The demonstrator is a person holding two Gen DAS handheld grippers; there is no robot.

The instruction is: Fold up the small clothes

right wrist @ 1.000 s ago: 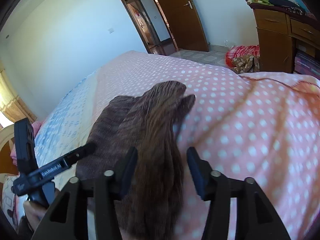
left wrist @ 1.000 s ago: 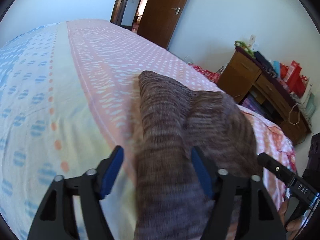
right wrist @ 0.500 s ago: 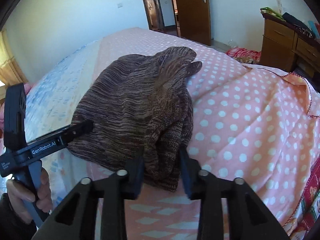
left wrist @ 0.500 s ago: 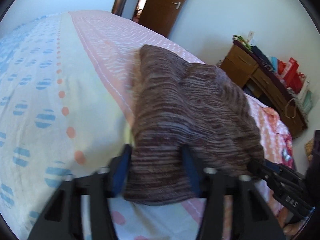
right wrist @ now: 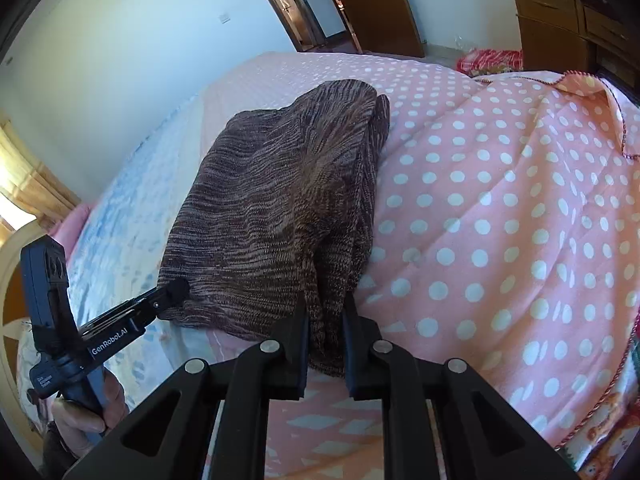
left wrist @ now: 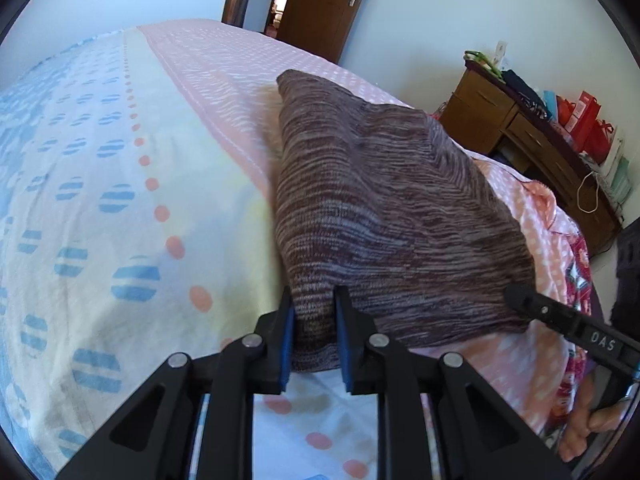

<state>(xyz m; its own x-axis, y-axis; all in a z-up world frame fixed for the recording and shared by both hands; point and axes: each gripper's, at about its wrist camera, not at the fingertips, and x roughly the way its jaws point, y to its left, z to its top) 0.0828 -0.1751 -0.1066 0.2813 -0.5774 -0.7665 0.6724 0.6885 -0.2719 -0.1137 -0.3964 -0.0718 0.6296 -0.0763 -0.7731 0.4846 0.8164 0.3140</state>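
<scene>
The left gripper has its blue-padded jaws pinched on the near left corner of the brown knit garment, and the right gripper has its jaws pinched on a bunched wad of cloth at the near right corner. Beyond both pairs of jaws the garment runs away across the bed, already doubled over, its near edge lifted between the two grips. To do this fold well, both corners should probably travel forward together at the same height, keeping the edge between them taut so the layers land squarely on the far end instead of dragging sideways. The right grip holds more thickness than the left, so that side may sag or slip first. The left wrist view shows the garment's left edge running near the seam between pink and pale sheet, and a wooden dresser far to the right. The right wrist view alone shows stacked layers along the right edge, though how many is hard to tell.
</scene>
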